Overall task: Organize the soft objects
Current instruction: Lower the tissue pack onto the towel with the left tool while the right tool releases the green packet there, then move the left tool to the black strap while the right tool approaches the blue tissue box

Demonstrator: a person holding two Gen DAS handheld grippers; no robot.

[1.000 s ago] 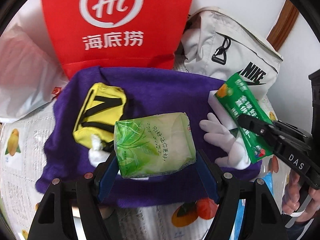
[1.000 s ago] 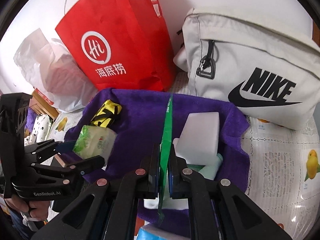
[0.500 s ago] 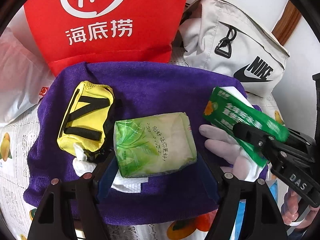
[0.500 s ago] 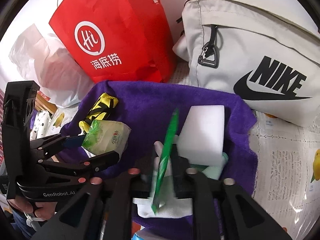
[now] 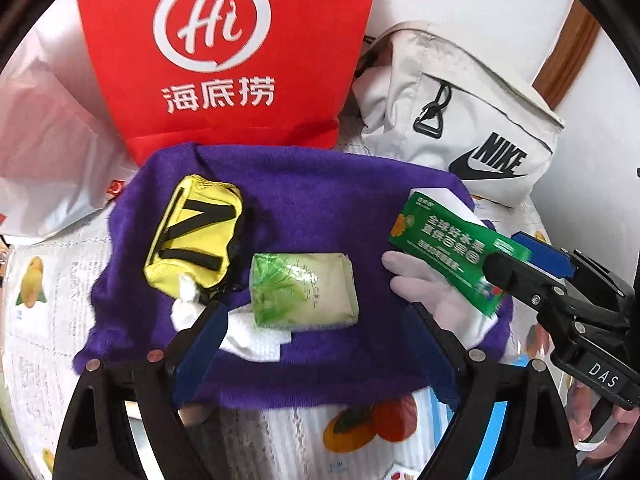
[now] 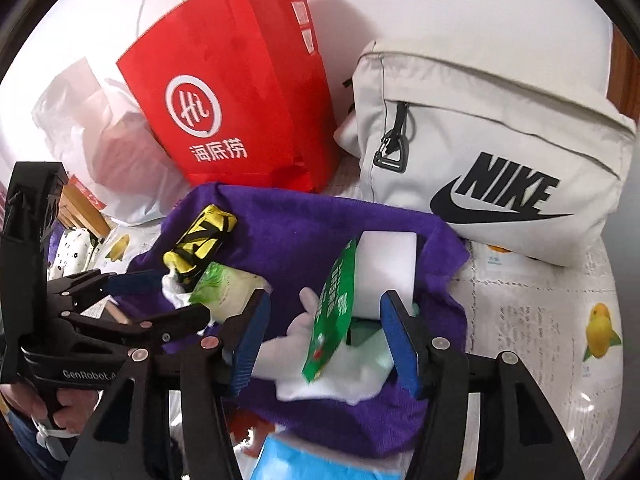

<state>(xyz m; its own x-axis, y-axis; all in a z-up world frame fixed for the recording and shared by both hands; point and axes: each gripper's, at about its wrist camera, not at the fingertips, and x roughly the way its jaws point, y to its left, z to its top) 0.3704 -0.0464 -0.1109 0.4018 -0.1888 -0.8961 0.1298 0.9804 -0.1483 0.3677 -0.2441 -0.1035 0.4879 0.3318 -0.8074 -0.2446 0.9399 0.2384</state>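
A purple towel (image 5: 304, 200) lies spread on a fruit-printed table cover (image 6: 560, 320), with a red paper bag (image 5: 240, 48) and a pale grey Nike bag (image 6: 500, 152) standing behind it. On the towel, from left to right in the left wrist view: a yellow pouch (image 5: 196, 236) with black straps, a pale green tissue pack (image 5: 304, 290) lying partly on a white cloth (image 5: 256, 340), a white glove (image 5: 428, 284), and a white foam block (image 6: 386, 268) at the towel's right edge. The left gripper (image 5: 316, 332) hovers over the tissue pack, its jaws having just been opening; the blue pads stand clear on either side, so the pack rests free on the towel. The right gripper (image 6: 326, 336) has likewise just been opening; a dark green sachet (image 6: 332, 316) stands on edge between its spread fingers, leaning over the glove and against the foam block, with neither pad pressing on it. In the left wrist view the sachet overlaps the near black finger (image 5: 516, 276) of the right gripper. A hand (image 6: 32, 404) grips the left tool's handle.
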